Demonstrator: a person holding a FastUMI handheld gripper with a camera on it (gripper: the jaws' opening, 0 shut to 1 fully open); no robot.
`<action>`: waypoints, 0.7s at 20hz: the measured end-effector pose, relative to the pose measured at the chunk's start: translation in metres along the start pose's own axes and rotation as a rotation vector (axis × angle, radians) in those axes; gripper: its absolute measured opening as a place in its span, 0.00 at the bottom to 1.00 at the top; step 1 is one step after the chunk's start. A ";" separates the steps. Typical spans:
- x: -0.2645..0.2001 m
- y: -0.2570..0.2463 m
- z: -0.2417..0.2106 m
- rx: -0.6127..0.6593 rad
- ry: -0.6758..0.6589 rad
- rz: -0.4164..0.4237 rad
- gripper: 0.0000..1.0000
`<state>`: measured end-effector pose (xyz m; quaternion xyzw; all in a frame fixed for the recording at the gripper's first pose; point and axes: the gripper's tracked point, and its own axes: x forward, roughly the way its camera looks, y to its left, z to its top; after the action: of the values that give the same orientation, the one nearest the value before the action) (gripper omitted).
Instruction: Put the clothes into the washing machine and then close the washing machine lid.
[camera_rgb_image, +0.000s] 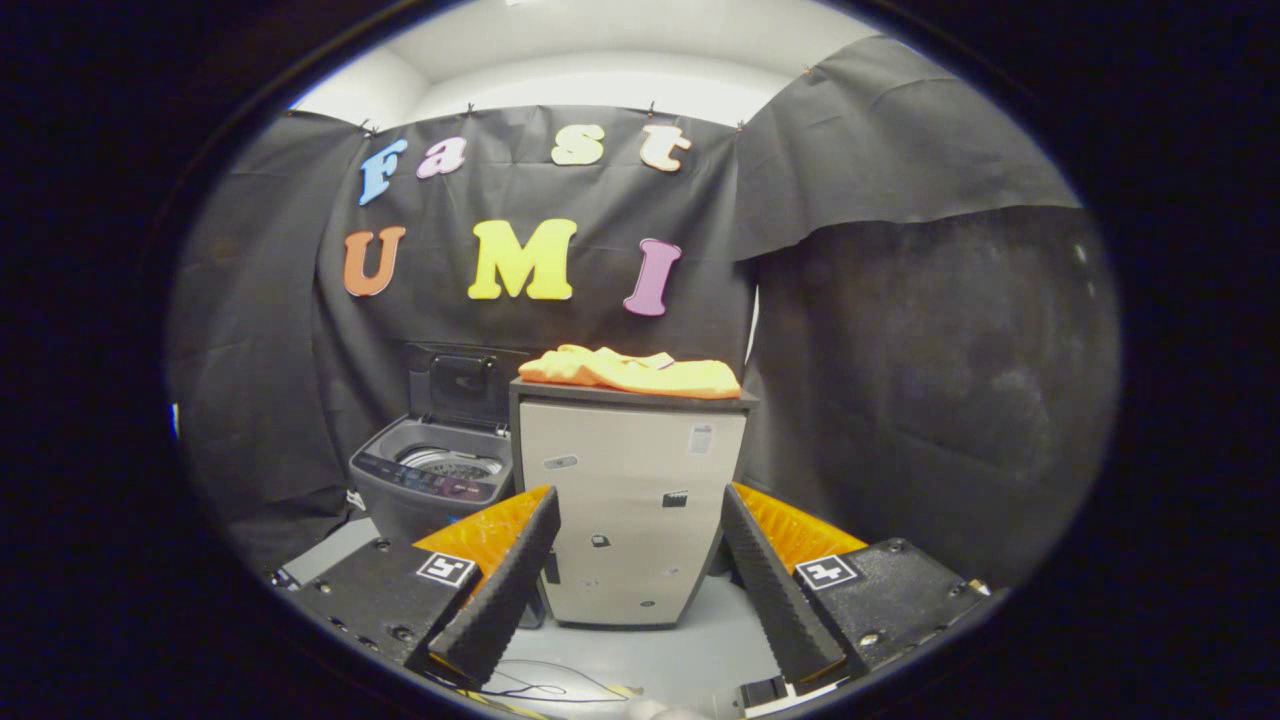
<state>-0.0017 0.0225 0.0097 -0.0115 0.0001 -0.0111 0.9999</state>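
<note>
A folded yellow-orange garment (632, 371) lies on top of a pale cabinet (630, 500), well beyond my fingers. To the cabinet's left stands a small grey top-loading washing machine (432, 482). Its dark lid (458, 387) is raised upright at the back, and the metal drum (450, 463) shows inside. My gripper (640, 580) is open, its two fingers spread wide with nothing between them. It is held low, some way in front of the cabinet, whose front shows in the gap between the fingers.
Black cloth walls close the booth behind and on both sides. The floor (690, 650) is light grey, and thin cables (540, 688) lie on it just below the fingers. The cabinet stands right against the washer's right side.
</note>
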 end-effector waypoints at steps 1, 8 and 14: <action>0.000 0.002 0.007 -0.003 -0.006 -0.001 1.00; 0.015 -0.002 0.071 0.036 -0.035 -0.040 1.00; 0.042 -0.002 0.132 0.037 -0.063 -0.040 1.00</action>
<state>0.0402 0.0223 0.1420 0.0066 -0.0319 -0.0310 0.9990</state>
